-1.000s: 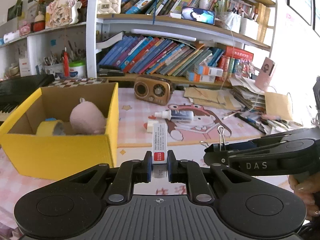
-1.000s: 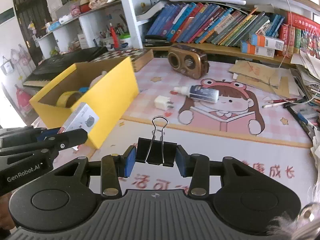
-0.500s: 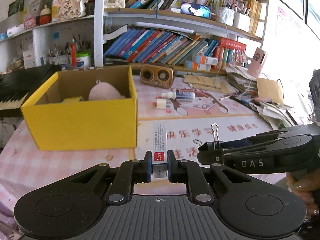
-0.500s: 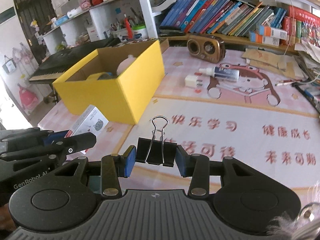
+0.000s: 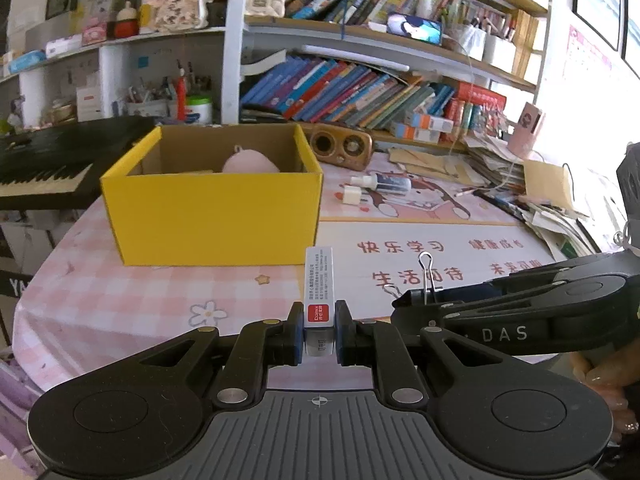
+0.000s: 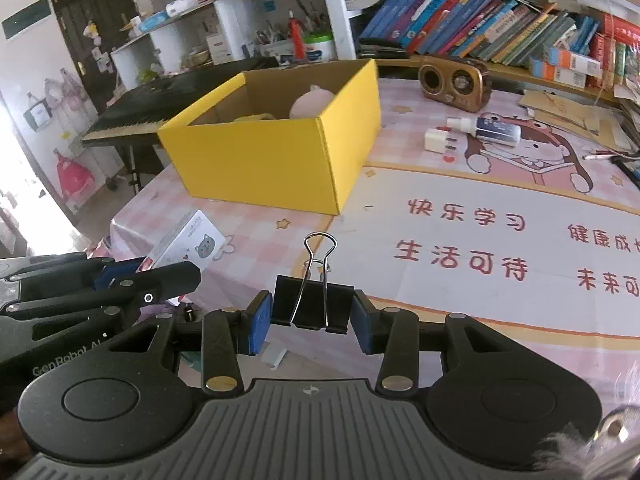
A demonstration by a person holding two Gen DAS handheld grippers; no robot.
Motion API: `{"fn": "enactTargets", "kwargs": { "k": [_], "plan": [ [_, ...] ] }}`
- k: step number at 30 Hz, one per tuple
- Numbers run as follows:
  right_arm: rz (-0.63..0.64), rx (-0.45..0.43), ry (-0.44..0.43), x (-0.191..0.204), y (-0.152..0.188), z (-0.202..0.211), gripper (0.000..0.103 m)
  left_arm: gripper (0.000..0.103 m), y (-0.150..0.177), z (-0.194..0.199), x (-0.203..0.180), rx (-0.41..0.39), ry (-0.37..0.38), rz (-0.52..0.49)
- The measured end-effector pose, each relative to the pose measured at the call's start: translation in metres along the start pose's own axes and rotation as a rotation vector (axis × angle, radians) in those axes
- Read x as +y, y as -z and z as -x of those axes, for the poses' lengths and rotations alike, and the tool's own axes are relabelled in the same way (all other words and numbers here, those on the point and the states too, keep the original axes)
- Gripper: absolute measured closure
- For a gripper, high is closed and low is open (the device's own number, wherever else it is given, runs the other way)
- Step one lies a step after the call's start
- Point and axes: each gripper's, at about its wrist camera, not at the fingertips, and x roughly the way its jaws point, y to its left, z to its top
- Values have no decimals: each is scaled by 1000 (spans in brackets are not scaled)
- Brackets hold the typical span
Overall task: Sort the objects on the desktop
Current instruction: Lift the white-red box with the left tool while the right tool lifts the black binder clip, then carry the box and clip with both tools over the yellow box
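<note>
My left gripper [image 5: 318,334] is shut on a small flat white box [image 5: 319,288] with a red label, held edge-on above the near table. My right gripper [image 6: 313,314] is shut on a black binder clip [image 6: 313,304] with its wire handles upright. Each gripper appears in the other's view: the right gripper [image 5: 416,300] at right, the left gripper [image 6: 172,276] at lower left with the white box [image 6: 188,242]. The yellow cardboard box [image 5: 216,216] stands open ahead on the pink checked table, with a pink plush toy [image 5: 250,165] inside it.
A white charger plug [image 5: 352,195] and a small glue bottle [image 5: 384,183] lie on the cartoon desk mat beyond the box. A brown retro radio [image 5: 342,146] stands by the bookshelf. Paper piles [image 5: 532,200] crowd the right side. A keyboard piano [image 5: 48,160] sits left of the table.
Both grippers have pulled back from the yellow box toward the table's near edge, each still holding its object. The box now looks smaller and farther away.
</note>
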Motion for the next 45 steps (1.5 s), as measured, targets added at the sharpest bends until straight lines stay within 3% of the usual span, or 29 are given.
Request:
{"fn": "enactTargets", "kwargs": {
  "k": [13,31,45],
  "plan": [
    [27,9,-13,27,2,-2,63,88,9,16,20,-19,-14,30],
    [152,52,-93,68,-17,-30,63,88,14,26,57,-35,-99,130],
    [187,7,-142,65,-59,-57,63,88,-18,6,77,-57,-157,134]
  ]
}}
